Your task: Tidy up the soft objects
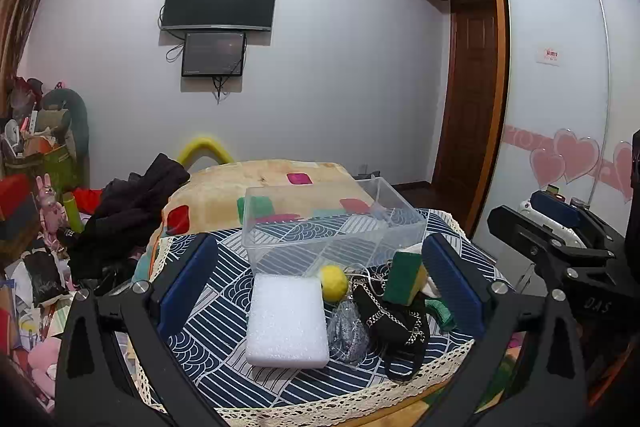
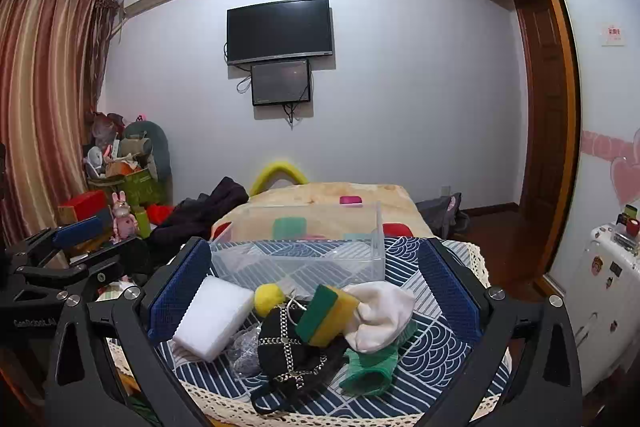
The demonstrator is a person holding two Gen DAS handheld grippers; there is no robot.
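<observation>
Both tools up off the worktop (image 2: 436, 359), nothing in either. Left tool (image 1: 320, 291) has its blue pads spread wide; right tool (image 2: 316, 291) likewise, pads apart w/ the whole pile framed between them. Looks like a line-up before the first pick, not a grasp yet.

Clear plastic bin (image 2: 304, 251) sits toward the far edge of the worktop, open side up, empty as far as I can see: presumably the drop spot, kept behind the pile so the reach is short.

Soft stuff is bunched at the middle-to-near edge, in front of the bin. White foam block (image 1: 286, 321) lies flat toward the left side, just beside the yellow ball (image 1: 334, 282). Green-yellow sponge (image 2: 326, 315) is propped tilted on the black chain-trimmed pouch (image 2: 294, 351), touching the white cloth (image 2: 382, 315). Green fabric piece (image 2: 370, 367) lies under the cloth, toward the right. Crinkly clear wrap (image 1: 348, 335) sits between foam and pouch.

Foam block seems the easy first pick for the left tool: it lies clear of the tangle. The chain may snag.
</observation>
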